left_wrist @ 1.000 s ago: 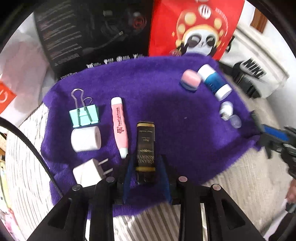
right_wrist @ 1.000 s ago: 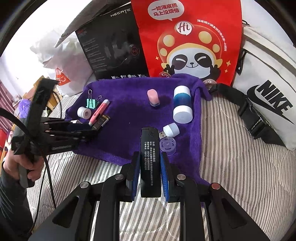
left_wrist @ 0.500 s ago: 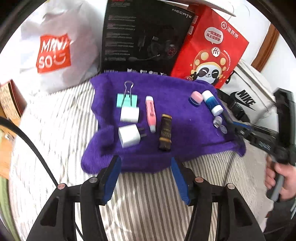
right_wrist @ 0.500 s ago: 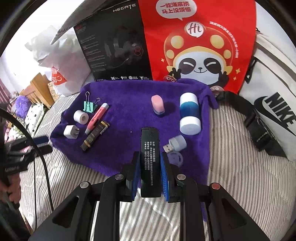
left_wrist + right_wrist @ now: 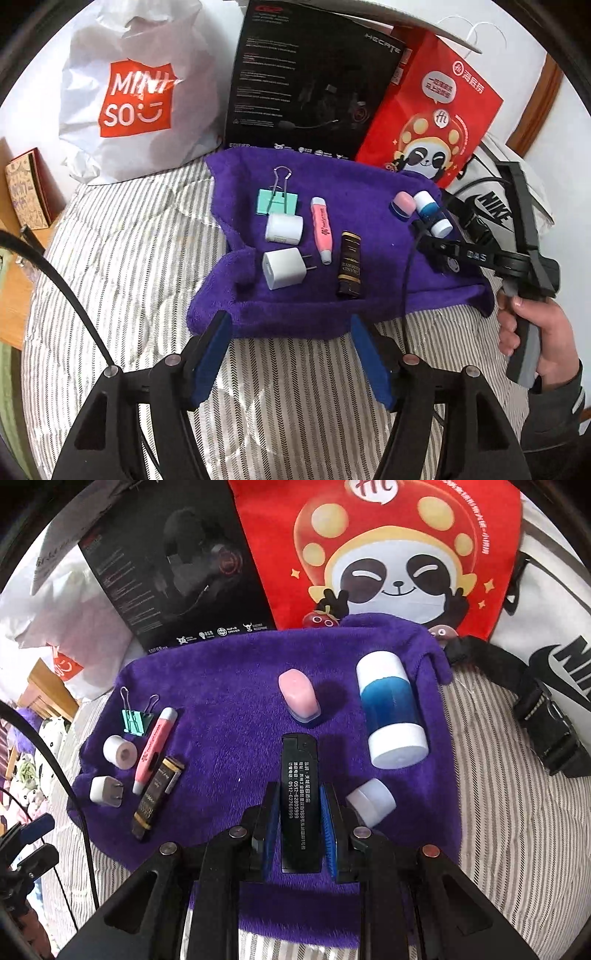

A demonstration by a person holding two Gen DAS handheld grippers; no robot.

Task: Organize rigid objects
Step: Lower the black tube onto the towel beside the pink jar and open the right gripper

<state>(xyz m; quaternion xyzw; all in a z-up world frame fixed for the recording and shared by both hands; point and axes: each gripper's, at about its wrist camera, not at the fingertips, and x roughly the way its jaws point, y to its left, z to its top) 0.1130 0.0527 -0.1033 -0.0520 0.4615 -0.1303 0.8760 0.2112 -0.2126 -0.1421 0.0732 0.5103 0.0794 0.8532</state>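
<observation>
A purple towel [image 5: 236, 672] covers the striped bed [image 5: 129, 258]. The right gripper [image 5: 298, 823] has its jaws clenched on a black lighter [image 5: 298, 797] at the towel's 6 o'clock edge. The left gripper [image 5: 291, 354] hangs released, with the brown tube [image 5: 349, 267] at 12 o'clock.

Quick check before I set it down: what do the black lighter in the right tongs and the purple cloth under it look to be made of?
The black lighter looks like hard plastic with a smooth, slightly glossy finish: flat faces, crisp edges and white print. The right tongs are shut on it. The purple cloth looks like soft plush or fleece fabric, matte, with a fuzzy nap and rumpled edges.
</observation>
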